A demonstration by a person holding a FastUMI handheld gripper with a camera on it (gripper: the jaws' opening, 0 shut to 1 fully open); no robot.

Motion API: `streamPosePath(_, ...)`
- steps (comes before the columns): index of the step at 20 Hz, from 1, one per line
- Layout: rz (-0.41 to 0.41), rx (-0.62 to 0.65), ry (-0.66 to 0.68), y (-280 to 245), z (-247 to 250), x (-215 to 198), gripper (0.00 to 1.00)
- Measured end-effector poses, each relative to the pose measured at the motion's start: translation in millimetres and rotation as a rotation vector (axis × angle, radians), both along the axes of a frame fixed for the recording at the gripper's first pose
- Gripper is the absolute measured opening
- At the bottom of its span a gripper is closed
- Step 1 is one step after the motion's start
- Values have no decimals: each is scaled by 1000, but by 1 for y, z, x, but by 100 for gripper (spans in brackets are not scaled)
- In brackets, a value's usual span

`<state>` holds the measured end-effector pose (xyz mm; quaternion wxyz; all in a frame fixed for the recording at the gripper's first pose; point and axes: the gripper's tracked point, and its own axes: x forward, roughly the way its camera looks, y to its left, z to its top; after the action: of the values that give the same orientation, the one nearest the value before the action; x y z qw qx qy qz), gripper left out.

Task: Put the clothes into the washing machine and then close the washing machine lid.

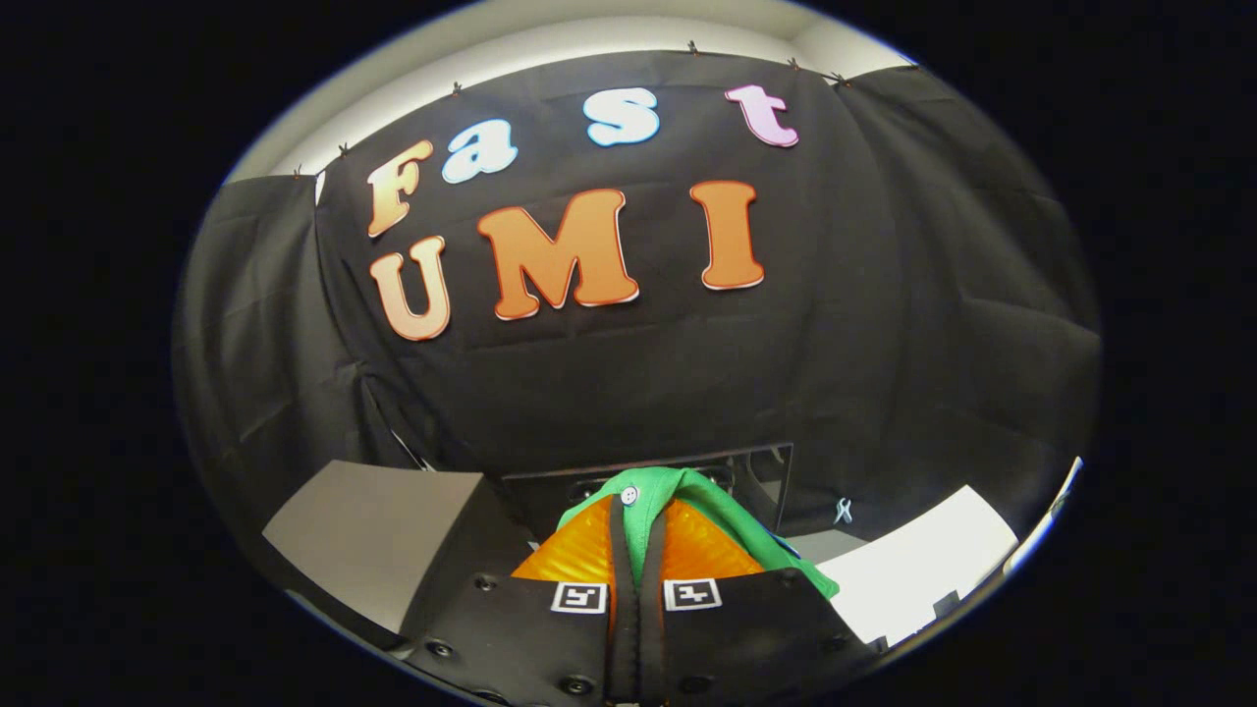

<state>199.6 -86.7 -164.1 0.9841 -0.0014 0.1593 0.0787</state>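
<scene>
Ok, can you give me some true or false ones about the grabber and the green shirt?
1. The gripper is shut on the green shirt. True.
2. The shirt has a white button. True.
3. The shirt lies flat on the table, away from the fingers. False: it is pinched between them, draping over their tips.
4. The cloth wall is white. False: it is black.

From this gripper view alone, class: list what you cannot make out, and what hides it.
- Green garment: its lower part sits behind the shut gripper, so its full shape is unknown.
- Washing machine: its drum opening is hidden by the garment and fingers.
- Small clip on the wall: too small to identify.
</scene>
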Motion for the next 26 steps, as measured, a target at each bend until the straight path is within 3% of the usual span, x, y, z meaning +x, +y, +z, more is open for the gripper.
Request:
streamPosePath(12, 7, -59, 182, -15, -142, 34, 8)
streamPosePath(26, 20, -173, 425, -12, -305, 41, 8)
